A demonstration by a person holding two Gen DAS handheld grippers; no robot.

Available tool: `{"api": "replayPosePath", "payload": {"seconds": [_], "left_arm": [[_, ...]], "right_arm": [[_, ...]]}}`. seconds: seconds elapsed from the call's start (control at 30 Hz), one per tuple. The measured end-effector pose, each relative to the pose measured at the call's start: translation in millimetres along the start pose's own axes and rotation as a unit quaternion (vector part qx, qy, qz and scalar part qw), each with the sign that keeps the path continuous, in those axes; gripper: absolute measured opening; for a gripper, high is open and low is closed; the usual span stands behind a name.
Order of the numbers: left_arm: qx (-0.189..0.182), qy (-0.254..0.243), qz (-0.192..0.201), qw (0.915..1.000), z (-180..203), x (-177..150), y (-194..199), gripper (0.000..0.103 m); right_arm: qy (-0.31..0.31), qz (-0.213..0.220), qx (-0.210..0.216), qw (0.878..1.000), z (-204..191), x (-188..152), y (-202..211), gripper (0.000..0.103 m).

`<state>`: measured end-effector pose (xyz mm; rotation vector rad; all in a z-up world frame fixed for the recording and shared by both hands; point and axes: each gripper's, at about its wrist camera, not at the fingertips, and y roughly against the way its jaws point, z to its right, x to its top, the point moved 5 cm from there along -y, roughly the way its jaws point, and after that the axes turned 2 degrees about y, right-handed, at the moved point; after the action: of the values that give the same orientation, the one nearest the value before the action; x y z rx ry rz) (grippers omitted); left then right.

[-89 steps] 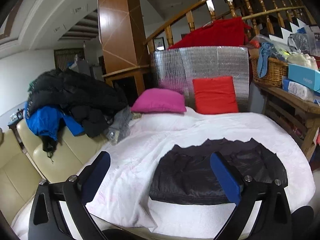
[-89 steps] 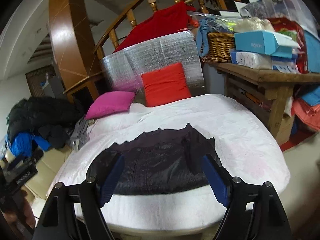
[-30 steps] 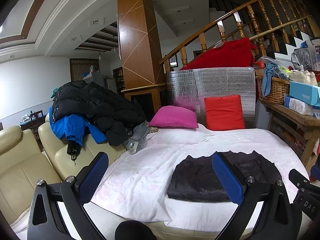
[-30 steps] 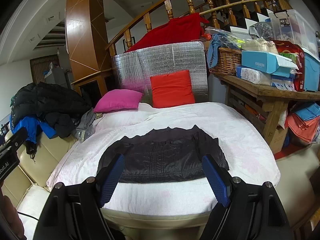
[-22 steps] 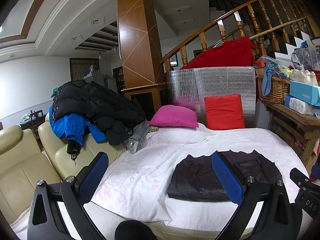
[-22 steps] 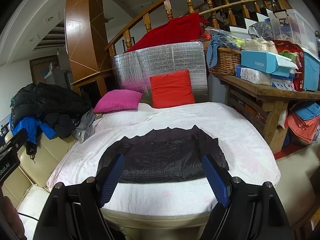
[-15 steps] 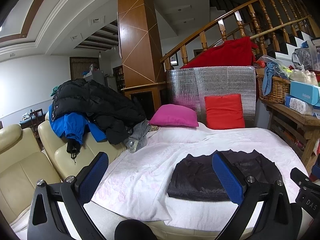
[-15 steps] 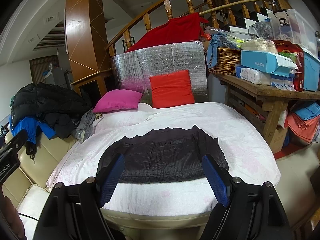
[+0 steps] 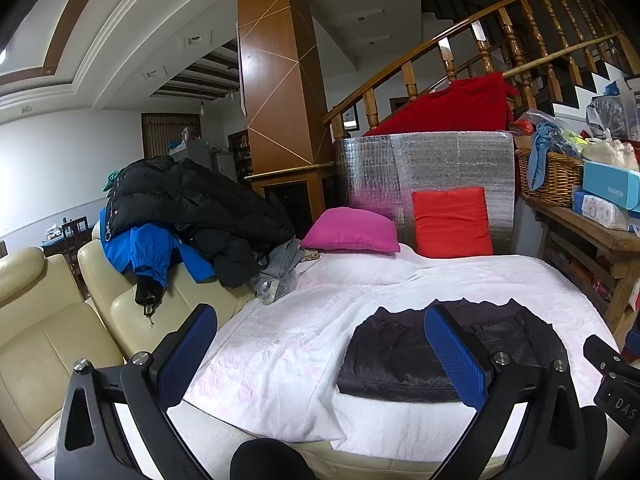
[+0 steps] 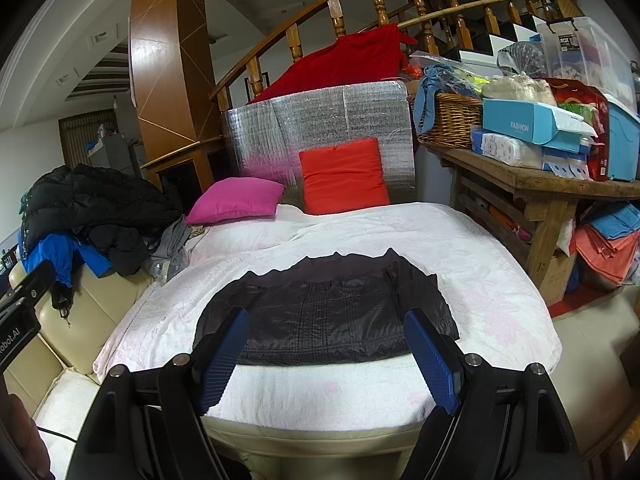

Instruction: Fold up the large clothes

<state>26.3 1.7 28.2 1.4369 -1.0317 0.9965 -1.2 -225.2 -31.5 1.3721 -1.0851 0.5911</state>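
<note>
- I see the black jacket (image 10: 326, 312) lying flat and folded into a wide rectangle on the white blanket (image 10: 472, 264), close to the blanket's near edge.
- From my left gripper (image 9: 320, 356) the jacket (image 9: 404, 356) sits on the right part of the blanket (image 9: 288, 332); the right-hand finger overlaps it in view, but I cannot tell any contact.
- My left gripper's jaws are spread wide, with nothing between the blue pads (image 9: 187, 354).
- My right gripper (image 10: 328, 360) hangs over the blanket's near edge, just short of the jacket, its jaws spread wide and holding nothing.
- At the far end of the blanket a pink cushion (image 10: 236, 200) lies flat and a red cushion (image 10: 344, 176) leans upright against a silver foil panel (image 10: 320, 120).
- Left of the blanket, a heap of black and blue coats (image 9: 180, 216) is piled on a cream sofa (image 9: 44, 320).
- Right of the blanket stands a wooden table (image 10: 536, 184) carrying a wicker basket (image 10: 452, 120) and a blue box (image 10: 528, 124).
- A red cloth (image 10: 340, 64) hangs over the stair railing (image 10: 336, 20) behind the foil panel.
</note>
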Motion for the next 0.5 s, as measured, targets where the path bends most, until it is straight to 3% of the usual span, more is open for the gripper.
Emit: {"api": "replayPosePath", "payload": {"seconds": [0.5], "left_arm": [[0.001, 0.001, -0.006, 1.0, -1.5, -1.6, -8.0, 0.103]], "right_arm": [[0.001, -0.003, 0.0, 1.0, -1.1, 0.3, -5.0, 0.083]]}}
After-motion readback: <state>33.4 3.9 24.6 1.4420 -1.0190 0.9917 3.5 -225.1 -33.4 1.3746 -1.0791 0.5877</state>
